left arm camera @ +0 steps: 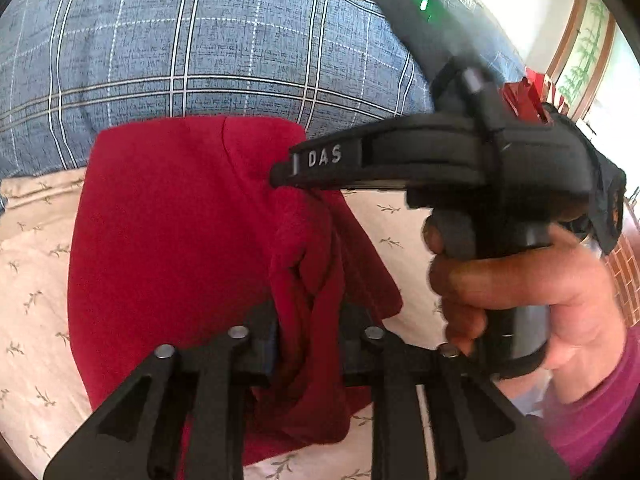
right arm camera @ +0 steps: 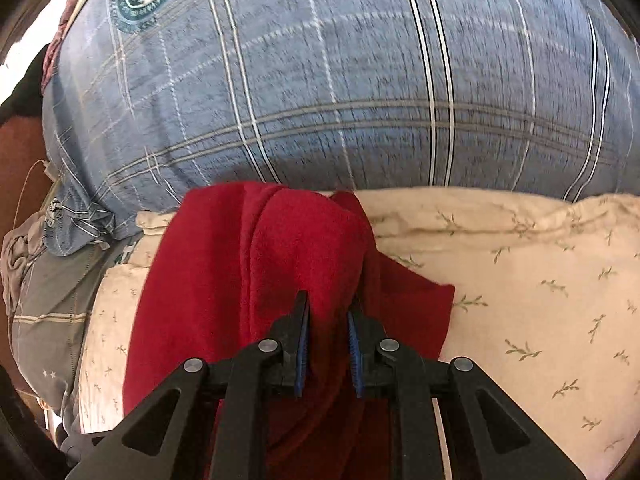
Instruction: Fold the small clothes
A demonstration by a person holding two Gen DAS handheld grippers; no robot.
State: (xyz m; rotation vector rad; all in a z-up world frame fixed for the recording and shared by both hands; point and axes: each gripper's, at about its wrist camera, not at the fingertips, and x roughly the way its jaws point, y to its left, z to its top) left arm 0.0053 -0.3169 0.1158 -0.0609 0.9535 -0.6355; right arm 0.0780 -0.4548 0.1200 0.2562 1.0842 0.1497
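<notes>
Both the left gripper [left arm camera: 308, 344] and right gripper [right arm camera: 328, 344] pinch bunched folds of the red garment [left arm camera: 168, 224], which lies lengthwise away from the cameras on the cream sheet [right arm camera: 520, 280]

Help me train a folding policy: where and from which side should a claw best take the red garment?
Best at an edge or bunched ridge of the red garment, approached level from the near side. There the fabric stands in thick folds, as where the right claw and left claw pinch it; the flat middle offers nothing to pinch.
</notes>
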